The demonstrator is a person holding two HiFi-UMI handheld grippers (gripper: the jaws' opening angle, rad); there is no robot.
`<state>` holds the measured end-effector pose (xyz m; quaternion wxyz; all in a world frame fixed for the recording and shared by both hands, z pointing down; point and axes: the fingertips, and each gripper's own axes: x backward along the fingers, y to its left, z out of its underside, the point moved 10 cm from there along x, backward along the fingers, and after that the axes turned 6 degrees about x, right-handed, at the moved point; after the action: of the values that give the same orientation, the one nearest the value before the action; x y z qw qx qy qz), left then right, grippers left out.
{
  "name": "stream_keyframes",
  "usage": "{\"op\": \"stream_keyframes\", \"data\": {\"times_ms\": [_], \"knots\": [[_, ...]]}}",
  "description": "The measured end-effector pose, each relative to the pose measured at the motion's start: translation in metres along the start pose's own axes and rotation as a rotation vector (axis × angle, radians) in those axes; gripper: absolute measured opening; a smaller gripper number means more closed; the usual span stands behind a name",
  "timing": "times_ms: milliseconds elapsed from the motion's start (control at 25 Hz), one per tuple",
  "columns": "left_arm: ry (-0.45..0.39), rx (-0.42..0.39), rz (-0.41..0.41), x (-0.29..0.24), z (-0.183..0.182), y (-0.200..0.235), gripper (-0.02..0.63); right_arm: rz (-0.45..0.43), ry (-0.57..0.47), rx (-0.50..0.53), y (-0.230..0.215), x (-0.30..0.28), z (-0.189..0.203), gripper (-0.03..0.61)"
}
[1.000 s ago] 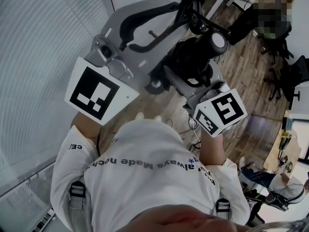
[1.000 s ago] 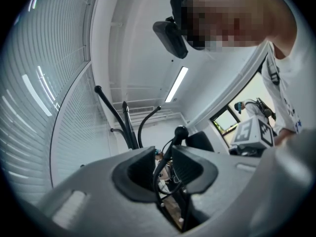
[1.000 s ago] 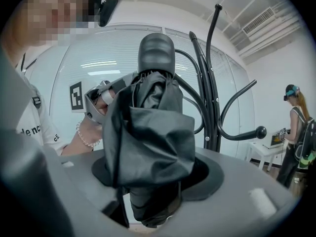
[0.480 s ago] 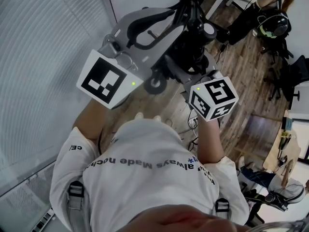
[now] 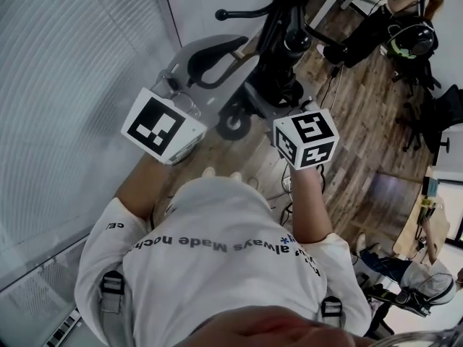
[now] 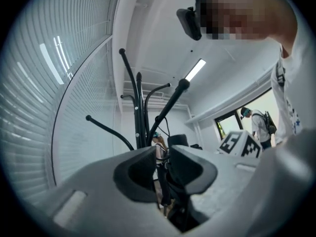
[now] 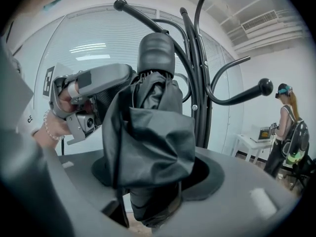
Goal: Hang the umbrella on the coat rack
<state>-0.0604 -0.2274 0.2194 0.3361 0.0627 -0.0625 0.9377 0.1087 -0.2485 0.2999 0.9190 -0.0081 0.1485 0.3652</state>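
Right gripper (image 7: 158, 174): jaws set wide and clamped on the bundled cloth of the folded black umbrella (image 7: 153, 127). The umbrella stands upright, rounded end up, close in front of the coat rack (image 7: 197, 83) and below its top arms.

Left gripper (image 6: 160, 164): jaws nearly together and closing, with a thin dark strap (image 6: 162, 186) in the narrow gap. Whether the pads press on it cannot be told. This gripper sits on the near side of the coat rack, beside the umbrella's upper part.

Coat rack: a black upright pole with curved, knob-ended arms, on a wooden floor (image 5: 362, 121) next to window blinds (image 5: 65, 85).

Beyond the coat rack: a white desk (image 7: 247, 141) and a standing person (image 7: 287, 127) wearing a backpack.
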Motion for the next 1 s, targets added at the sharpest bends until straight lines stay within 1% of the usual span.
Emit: {"op": "stream_keyframes", "data": {"times_ms": [200, 520, 920, 1000], "knots": [[0.004, 0.037, -0.014, 0.010, 0.012, -0.002, 0.094, 0.010, 0.012, -0.027, -0.004, -0.008, 0.015, 0.290], [0.016, 0.082, -0.024, 0.018, 0.024, -0.004, 0.091, 0.043, 0.022, -0.019, -0.004, -0.016, 0.031, 0.291], [0.020, 0.099, -0.032, 0.023, 0.033, -0.004, 0.089, 0.071, -0.030, 0.000, -0.006, -0.019, 0.036, 0.311], [0.022, 0.104, -0.030, 0.023, 0.035, -0.005, 0.089, 0.081, -0.039, 0.004, -0.006, -0.019, 0.037, 0.333]]}}
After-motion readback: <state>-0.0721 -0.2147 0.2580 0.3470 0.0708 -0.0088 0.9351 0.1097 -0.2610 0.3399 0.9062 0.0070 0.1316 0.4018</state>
